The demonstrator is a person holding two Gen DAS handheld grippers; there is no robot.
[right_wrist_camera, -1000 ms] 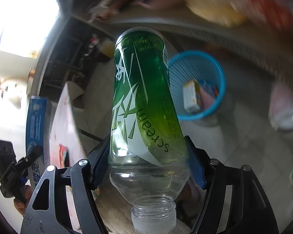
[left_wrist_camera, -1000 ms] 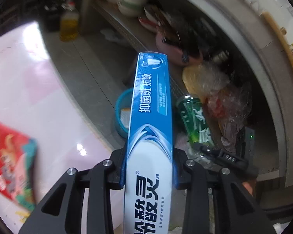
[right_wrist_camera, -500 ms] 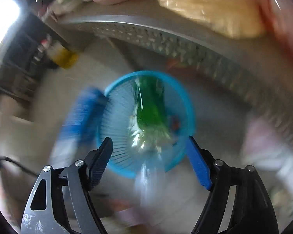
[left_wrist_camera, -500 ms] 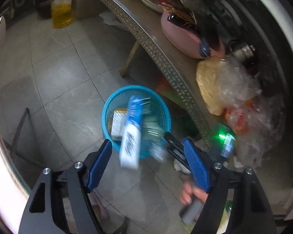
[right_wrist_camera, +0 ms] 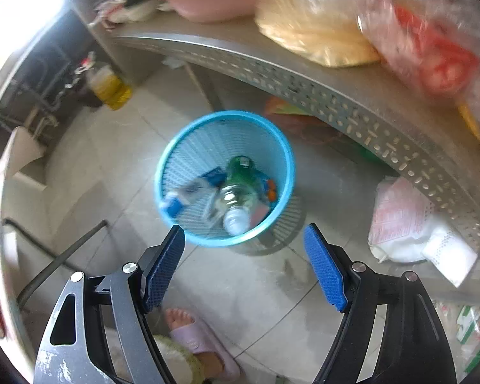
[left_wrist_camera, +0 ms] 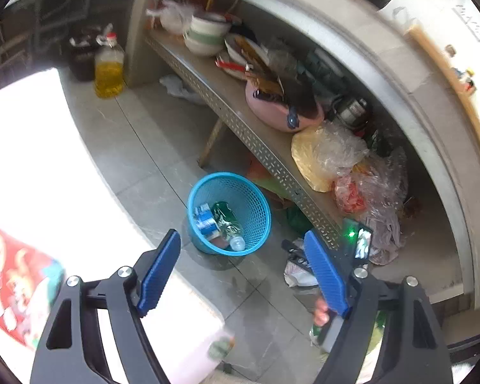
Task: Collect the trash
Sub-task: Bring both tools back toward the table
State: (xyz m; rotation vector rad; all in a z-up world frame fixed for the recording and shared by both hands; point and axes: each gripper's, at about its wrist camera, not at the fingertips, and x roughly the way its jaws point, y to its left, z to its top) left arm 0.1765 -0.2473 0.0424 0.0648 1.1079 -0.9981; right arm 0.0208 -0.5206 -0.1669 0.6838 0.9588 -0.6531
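A blue mesh trash basket stands on the tiled floor beside a metal shelf. Inside it lie a green plastic bottle and a blue toothpaste box, among other scraps. My left gripper is open and empty above the floor, near side of the basket. My right gripper is open and empty, right above the basket's near rim. A red snack packet lies on the white table at the left.
A perforated metal shelf carries bowls, a pink basin and plastic bags. A yellow oil jug stands on the floor far left. White bags lie under the shelf. A foot in a slipper is below.
One second ago my left gripper held the toothpaste box and my right held the green bottle. Both opened and both things dropped into the basket, where they now lie.
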